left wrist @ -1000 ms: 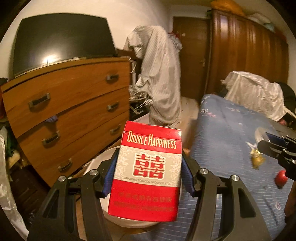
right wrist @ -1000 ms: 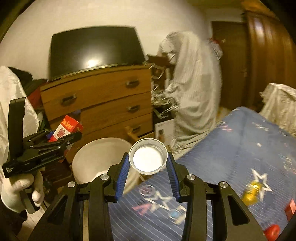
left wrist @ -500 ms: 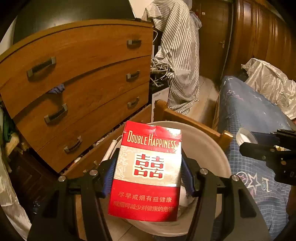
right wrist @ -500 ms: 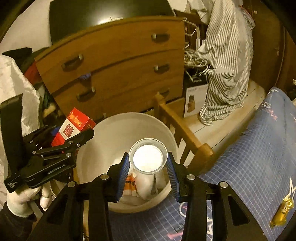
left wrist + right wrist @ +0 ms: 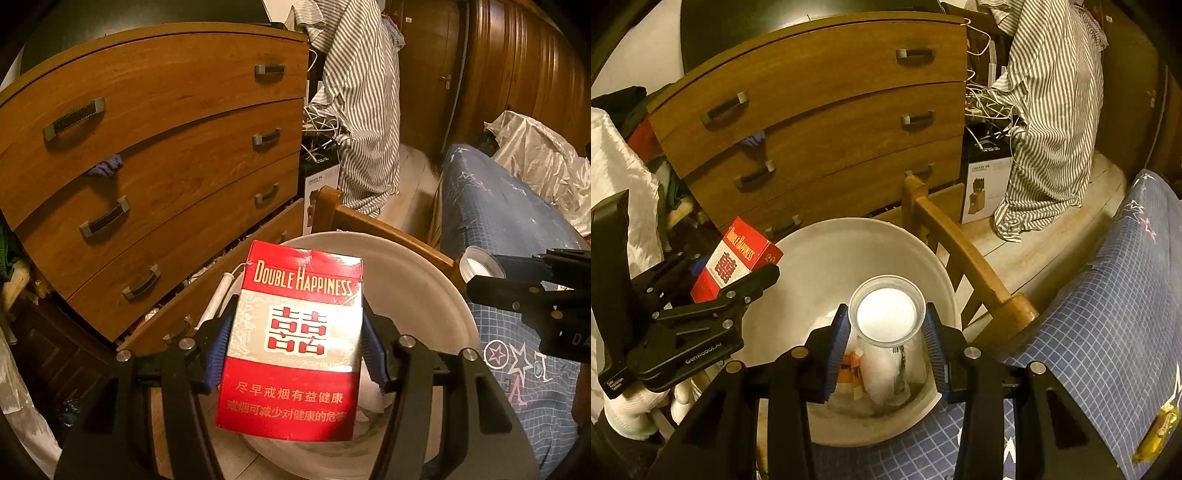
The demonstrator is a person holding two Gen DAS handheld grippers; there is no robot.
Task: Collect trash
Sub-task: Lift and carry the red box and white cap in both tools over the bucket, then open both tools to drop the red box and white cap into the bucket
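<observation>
My left gripper (image 5: 295,350) is shut on a red and silver Double Happiness cigarette pack (image 5: 291,339), held upright over the near left rim of a white bin (image 5: 417,295). My right gripper (image 5: 886,325) is shut on a clear plastic cup (image 5: 886,314), held over the open bin (image 5: 820,266). Wrappers and white trash (image 5: 882,376) lie at the bin's bottom. The left gripper with the pack (image 5: 735,258) shows at the bin's left rim in the right wrist view. The right gripper with the cup (image 5: 480,264) shows at the right in the left wrist view.
A wooden chest of drawers (image 5: 155,155) stands behind the bin. A wooden chair frame (image 5: 964,258) is at the bin's right. A blue star-patterned bed cover (image 5: 1108,314) holds a yellow wrapper (image 5: 1156,432). A striped shirt (image 5: 1049,110) hangs behind.
Both grippers have swung from above the bed toward the bin and tilted down. The pack and the cup now hang over the bin. Both grips are unchanged.
</observation>
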